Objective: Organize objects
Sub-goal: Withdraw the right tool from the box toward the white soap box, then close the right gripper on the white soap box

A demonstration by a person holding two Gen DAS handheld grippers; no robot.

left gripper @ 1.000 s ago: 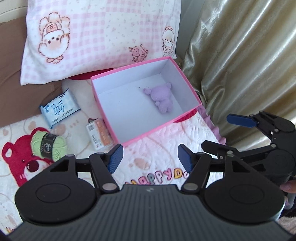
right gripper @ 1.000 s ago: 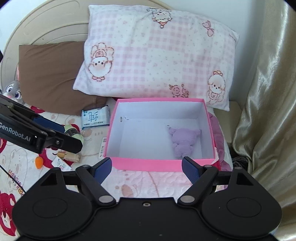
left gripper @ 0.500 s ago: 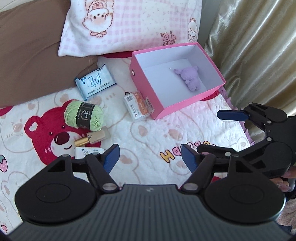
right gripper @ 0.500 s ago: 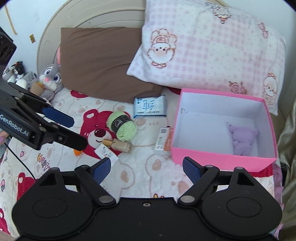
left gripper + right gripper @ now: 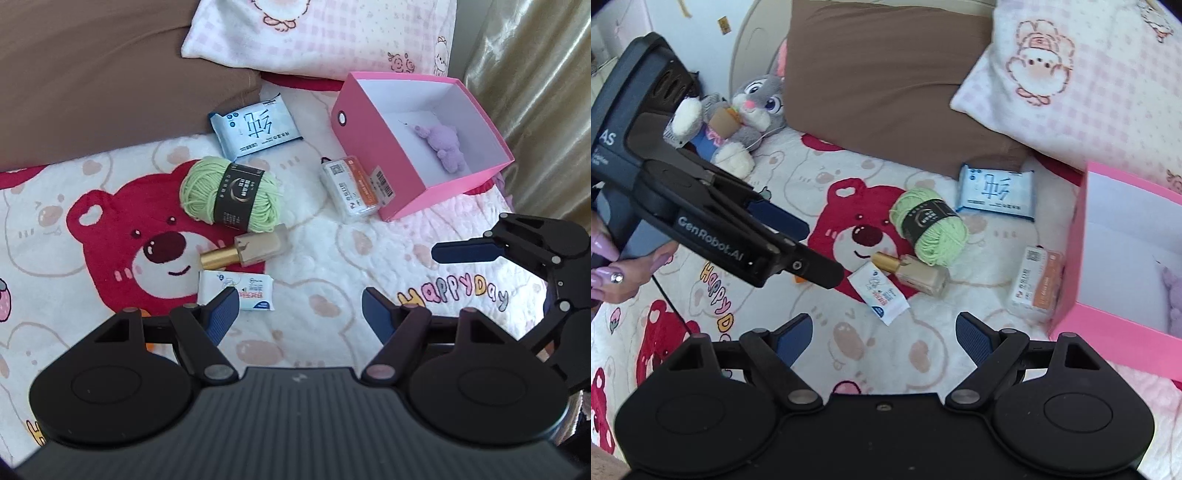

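Several loose items lie on the bear blanket: a green yarn ball, a blue tissue pack, a gold-capped bottle, a small white packet and a clear-and-orange pack against the pink box. A purple plush toy lies inside the box. My left gripper hovers open just short of the white packet, nothing between its fingers. My right gripper is open above the blanket, short of the packet and bottle, holding nothing.
A brown pillow and a pink checked pillow lie behind the items. A gold curtain hangs right of the box. Plush rabbit toys sit at the far left. A hand holds the left gripper's handle.
Both views have swung left and dropped from the pink box to the loose items, which now look closer. The left jaws stand a little wider than a second ago.
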